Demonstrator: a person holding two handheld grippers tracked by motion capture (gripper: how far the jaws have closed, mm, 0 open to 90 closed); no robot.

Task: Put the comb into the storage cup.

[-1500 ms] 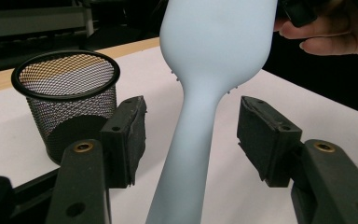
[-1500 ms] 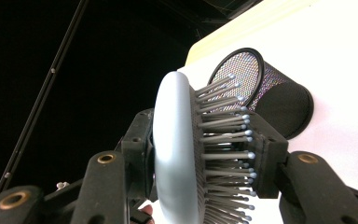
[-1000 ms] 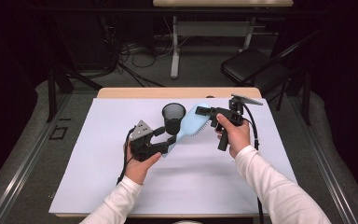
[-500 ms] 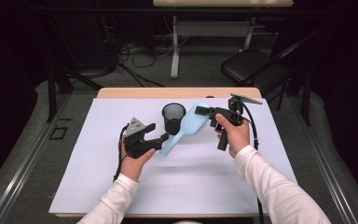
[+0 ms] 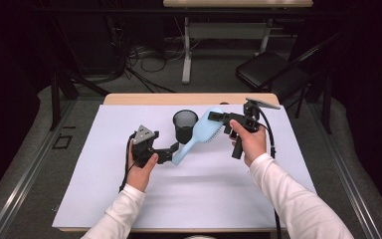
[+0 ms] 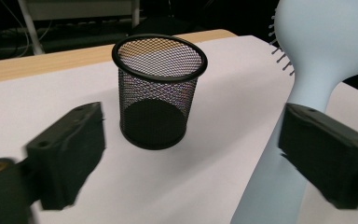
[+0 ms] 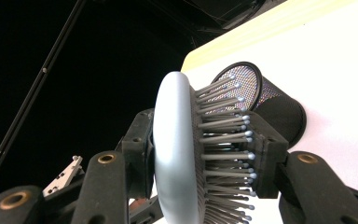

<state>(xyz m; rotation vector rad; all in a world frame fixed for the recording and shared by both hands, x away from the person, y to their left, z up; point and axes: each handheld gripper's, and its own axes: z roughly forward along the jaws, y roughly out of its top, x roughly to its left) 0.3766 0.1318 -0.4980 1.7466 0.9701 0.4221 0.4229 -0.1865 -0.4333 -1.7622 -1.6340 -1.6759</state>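
Left gripper [image 5: 165, 155]: mine, and I have let go. A second ago it was closed on the brush handle; its jaws have just been opening and now stand wide. In the left gripper view the handle passes just in front of one jaw and the other jaw is well clear of it.

Right gripper [image 5: 219, 118]: clamped on the brush head, same as a second ago. In the right gripper view one jaw presses the smooth back and the other presses into the bristles.

Brush [image 5: 199, 134]: light blue, held off the tabletop by my right gripper alone, slanting from its head near the far edge down to the handle end beside my left gripper. Its slant looks unchanged from earlier.

Cup [image 5: 185, 125]: black mesh, upright, empty, on the tabletop near the middle of the far edge, just beside the brush. It has not moved.

Tabletop [image 5: 104, 199]: covered by a white sheet, with a wooden strip along the far edge.

Hands: my left has drawn back a little from the handle; my right has kept its place.
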